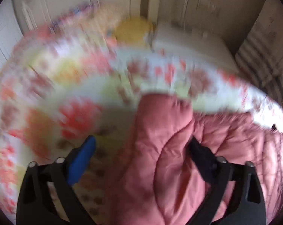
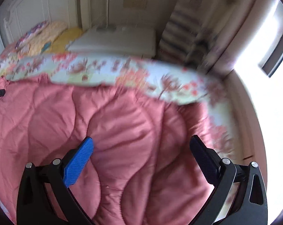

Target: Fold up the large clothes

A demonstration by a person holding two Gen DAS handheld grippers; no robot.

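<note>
A bed fills most of both wrist views, covered by a floral sheet [image 1: 70, 86] printed in red, pink, pale green and white; it is heavily blurred in the left wrist view. Lying on it is the task's thing, a large pink quilted comforter [image 2: 111, 116], puffy and stitched in curved lines. In the right wrist view the comforter spreads across the whole lower and middle part of the picture, with a strip of the sheet showing beyond its far edge. In the left wrist view it covers the lower right, with a rumpled fold rising up the middle. At the head of the bed stand a white headboard [image 2: 34, 5], a white bedside cabinet [image 2: 118, 39] and a yellow pillow [image 2: 66, 37]. Bright daylight comes from a window [image 2: 269, 43] at the right. The left gripper [image 1: 141, 146] has its jaws spread wide, and the fold of comforter sits between them without being pinched. The right gripper [image 2: 141, 145] is also spread wide above the comforter and holds nothing. Each gripper has one blue finger [image 2: 77, 163] and one black finger [image 2: 205, 161].
</note>
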